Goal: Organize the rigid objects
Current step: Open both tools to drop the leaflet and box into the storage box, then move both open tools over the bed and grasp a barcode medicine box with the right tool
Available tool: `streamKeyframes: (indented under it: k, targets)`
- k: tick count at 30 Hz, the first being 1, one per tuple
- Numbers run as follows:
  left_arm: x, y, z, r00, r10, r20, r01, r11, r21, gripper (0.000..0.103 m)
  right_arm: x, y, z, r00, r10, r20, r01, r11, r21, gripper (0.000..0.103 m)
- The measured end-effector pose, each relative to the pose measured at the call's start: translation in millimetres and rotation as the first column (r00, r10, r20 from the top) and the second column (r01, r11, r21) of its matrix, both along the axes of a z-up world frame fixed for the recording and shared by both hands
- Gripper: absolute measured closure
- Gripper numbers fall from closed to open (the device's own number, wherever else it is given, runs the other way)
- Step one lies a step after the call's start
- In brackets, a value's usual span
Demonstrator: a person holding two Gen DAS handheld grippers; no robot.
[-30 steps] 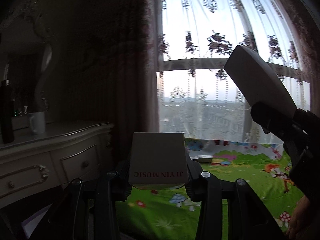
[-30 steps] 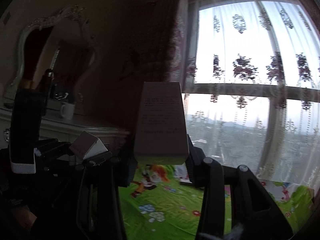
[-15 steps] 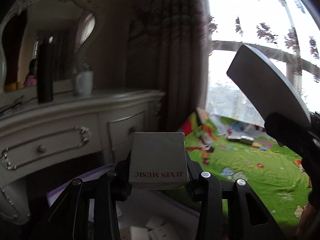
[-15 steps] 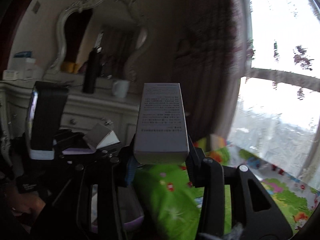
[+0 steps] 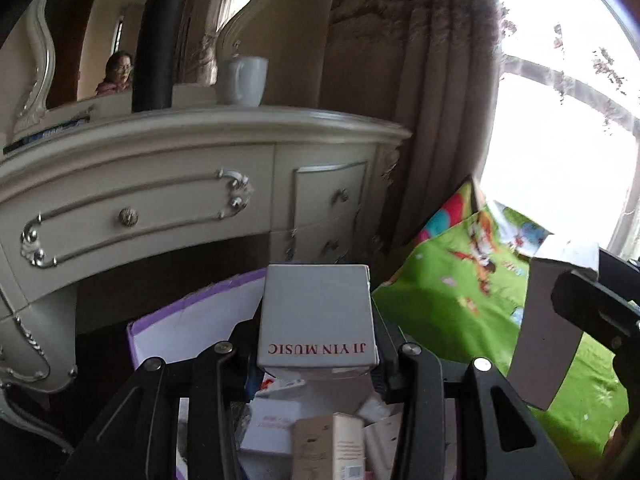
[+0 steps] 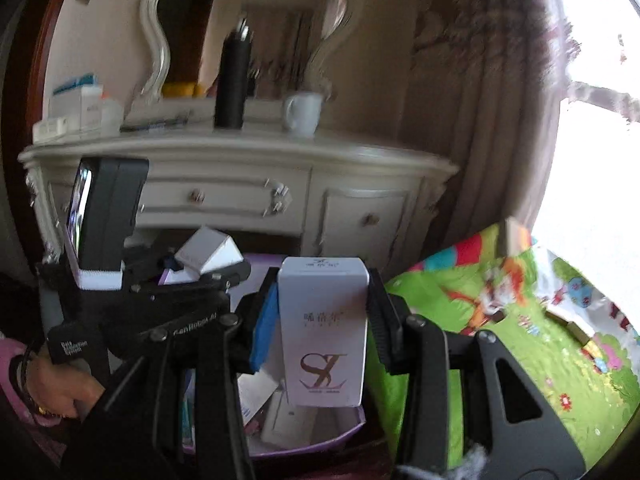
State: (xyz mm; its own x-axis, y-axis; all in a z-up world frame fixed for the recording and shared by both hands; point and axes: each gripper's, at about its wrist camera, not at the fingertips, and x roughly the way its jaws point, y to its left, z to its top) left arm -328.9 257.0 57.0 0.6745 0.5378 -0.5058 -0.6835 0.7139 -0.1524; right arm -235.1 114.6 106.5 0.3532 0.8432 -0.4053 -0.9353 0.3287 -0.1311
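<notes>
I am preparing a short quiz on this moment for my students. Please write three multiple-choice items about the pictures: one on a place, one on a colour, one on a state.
1. Where does the white mug stand?
A. on top of the dresser
B. on the green play mat
C. inside the purple bin

2. What colour is the lettering "JI YIN MUSIC" on the box in the left claw?
A. blue
B. red
C. black

3. In what state is the right claw?
A. open and empty
B. shut on a black bottle
C. shut on the tall white box

Answers:
1. A, the mug is on the dresser top, beside the black bottle.
2. B, the upside-down letters are red on a grey-white face.
3. C, both fingers press the sides of the tall white box, held above the purple bin.
</notes>
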Motion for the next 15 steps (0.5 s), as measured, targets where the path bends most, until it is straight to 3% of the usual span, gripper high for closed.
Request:
streamKeyframes:
  k: [2, 4, 5, 6, 8, 15]
  targets:
    - [-3.4, 9.2, -10.4, 0.999, 0.034, -0.028, -0.035, 0.999, -0.037, 0.057, 1.4, 11.3, -5.6, 1.000, 0.020, -0.017, -0.021, 1.000, -0.019, 0.057]
    - [-3.5, 20.6, -20.5, 0.996, 0.069, -0.048, -0.073, 0.993, -0.092, 0.035, 2.8, 29.5, -15.1, 0.998, 0.044, -0.042, -0.047, 0.996, -0.070, 0.057]
    - [-3.7, 26.9, -26.7, 0.994, 0.081, -0.070, -0.089, 0.988, -0.123, 0.014, 2.6, 35.5, -19.8, 0.997, 0.054, -0.055, -0.059, 0.994, -0.093, 0.054]
    - [-3.8, 30.5, -30.8, 0.992, 0.092, -0.085, -0.104, 0.984, -0.142, 0.006, 4.0, 40.8, -24.2, 0.995, 0.060, -0.075, -0.069, 0.991, -0.116, 0.050]
    - [-4.2, 37.6, -39.0, 0.988, 0.103, -0.116, -0.123, 0.977, -0.176, 0.005, 10.8, 41.6, -31.6, 0.993, 0.037, -0.113, -0.052, 0.990, -0.133, 0.022]
    - [5.6, 35.1, -42.4, 0.990, 0.096, -0.104, -0.117, 0.968, -0.223, 0.005, 55.5, 1.9, -43.0, 0.981, -0.112, -0.159, 0.094, 0.989, -0.115, 0.019]
